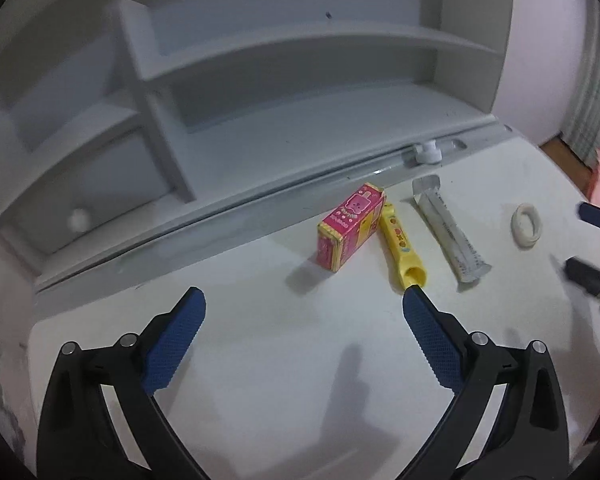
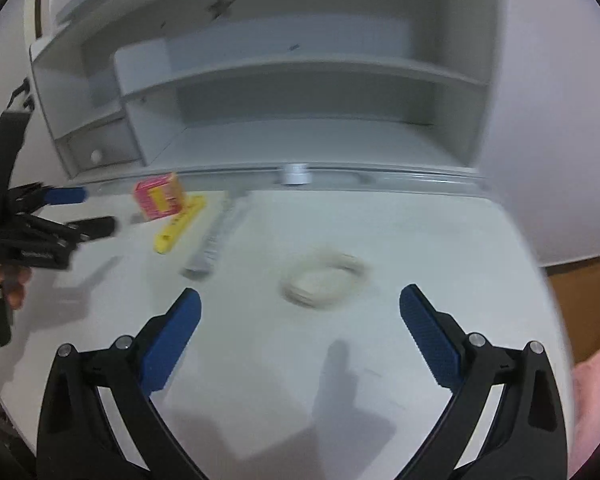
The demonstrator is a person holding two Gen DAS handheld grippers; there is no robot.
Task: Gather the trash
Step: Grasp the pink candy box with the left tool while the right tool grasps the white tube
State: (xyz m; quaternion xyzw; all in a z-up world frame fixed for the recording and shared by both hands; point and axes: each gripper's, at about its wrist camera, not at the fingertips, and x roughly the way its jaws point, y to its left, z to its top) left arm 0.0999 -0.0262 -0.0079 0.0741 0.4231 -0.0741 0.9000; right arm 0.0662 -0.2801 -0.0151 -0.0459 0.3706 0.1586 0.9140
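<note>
On the white desk point(image 1: 260, 360) lie a pink carton point(image 1: 350, 226), a yellow tube point(image 1: 402, 246), a silver-white squeezed tube point(image 1: 450, 228) and a cream ring of tape point(image 1: 526, 220). My left gripper point(image 1: 304, 300) is open and empty, a little short of the carton; its right fingertip is close to the yellow tube's end. In the right wrist view my right gripper point(image 2: 300, 300) is open and empty, just short of the cream ring point(image 2: 326, 276). The carton point(image 2: 160, 196), yellow tube point(image 2: 180, 224) and silver tube point(image 2: 216, 240) lie to its left.
A grey shelf unit point(image 1: 280, 80) with a small drawer point(image 1: 88, 208) stands along the back of the desk. A white cap point(image 1: 428, 152) sits in its rail. The left gripper shows at the left of the right wrist view point(image 2: 72, 208). Brown floor point(image 2: 580, 300) lies beyond the desk's right edge.
</note>
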